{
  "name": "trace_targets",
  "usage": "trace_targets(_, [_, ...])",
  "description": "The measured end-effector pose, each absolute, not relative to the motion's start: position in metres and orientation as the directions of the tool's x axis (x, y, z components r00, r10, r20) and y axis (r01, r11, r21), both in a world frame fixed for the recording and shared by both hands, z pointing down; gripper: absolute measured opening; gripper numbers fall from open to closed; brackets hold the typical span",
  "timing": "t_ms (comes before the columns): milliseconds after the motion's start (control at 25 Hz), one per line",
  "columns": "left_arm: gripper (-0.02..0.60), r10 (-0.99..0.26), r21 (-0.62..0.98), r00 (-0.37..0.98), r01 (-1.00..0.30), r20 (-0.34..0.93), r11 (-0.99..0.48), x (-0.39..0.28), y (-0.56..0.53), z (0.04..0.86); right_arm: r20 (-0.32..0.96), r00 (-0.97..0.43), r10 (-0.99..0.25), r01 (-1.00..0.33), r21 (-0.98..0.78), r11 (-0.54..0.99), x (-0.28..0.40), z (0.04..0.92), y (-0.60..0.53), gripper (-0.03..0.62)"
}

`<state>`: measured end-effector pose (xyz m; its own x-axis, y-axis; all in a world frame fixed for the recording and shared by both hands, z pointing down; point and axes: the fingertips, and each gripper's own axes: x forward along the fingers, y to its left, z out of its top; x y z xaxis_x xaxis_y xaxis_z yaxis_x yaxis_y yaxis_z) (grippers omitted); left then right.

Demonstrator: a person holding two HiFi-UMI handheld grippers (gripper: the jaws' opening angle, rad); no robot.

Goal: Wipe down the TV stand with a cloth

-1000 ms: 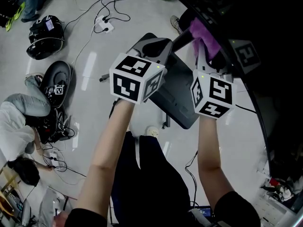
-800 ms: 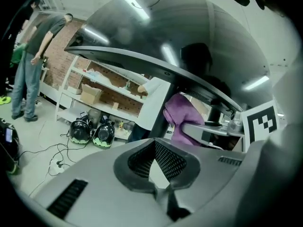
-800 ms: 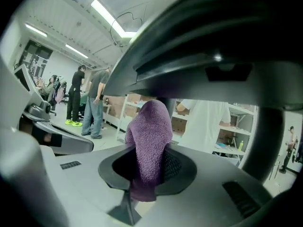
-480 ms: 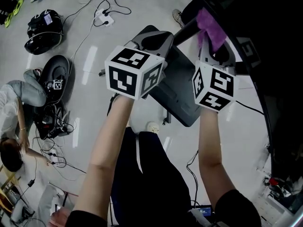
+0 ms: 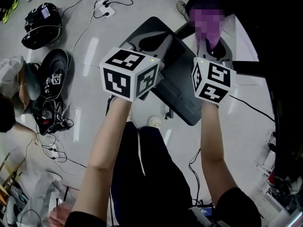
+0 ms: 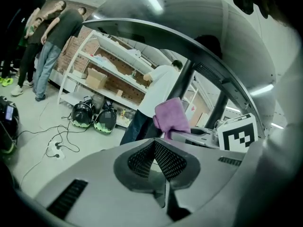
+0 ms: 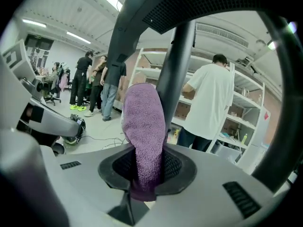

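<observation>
- The right gripper (image 7: 146, 162) is clamped on the cloth (image 7: 144, 117). Its jaws press on the lower end of the purple fabric, and a short tail hangs out beneath them.
- From the jaws the cloth stands up as a narrow folded strip, rising well above the fingertips.
- Just behind the cloth runs the dark pole (image 7: 176, 60) of the stand. In the right gripper view the strip overlaps the pole's left edge. Whether the fabric touches the pole cannot be told.
- In the head view the cloth sits straight ahead of the right gripper, near the top of the pole, under a mosaic patch.
- The left gripper (image 6: 154, 143) has its jaws closed together, pad tips meeting, with nothing between them.
- The left gripper is held beside the right one, apart from it, at about the same height. In its own view the cloth and the right gripper lie ahead and to its right.
- Both grippers hover over the stand's flat dark grey base (image 5: 182, 93), which lies on the floor (image 5: 137, 11) below them.
- Cables (image 5: 56, 119) trail over the floor off to the left of the left gripper.
- Beyond the right gripper, past the pole, a person (image 7: 213, 98) in a white shirt faces a set of shelves (image 6: 106, 70).
</observation>
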<state>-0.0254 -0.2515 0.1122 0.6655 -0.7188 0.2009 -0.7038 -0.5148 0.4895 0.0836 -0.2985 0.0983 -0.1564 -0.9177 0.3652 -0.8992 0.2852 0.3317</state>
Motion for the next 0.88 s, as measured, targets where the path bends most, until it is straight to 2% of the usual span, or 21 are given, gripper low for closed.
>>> trace_targets(480, [0.005,-0.700,0.531,0.681,-0.684,0.216,-0.500,-0.029,-0.242,0.136,0.498,-0.154,-0.853,-0.903,0.281,0.327,0.091,0.172,-0.307,0.089])
trace_targets(880, [0.005,-0.701,0.564,0.674,-0.681,0.233,-0.467,-0.029,-0.236,0.153,0.540,-0.150,-0.828,-0.901,0.271,0.340,0.094,0.198,-0.295,0.089])
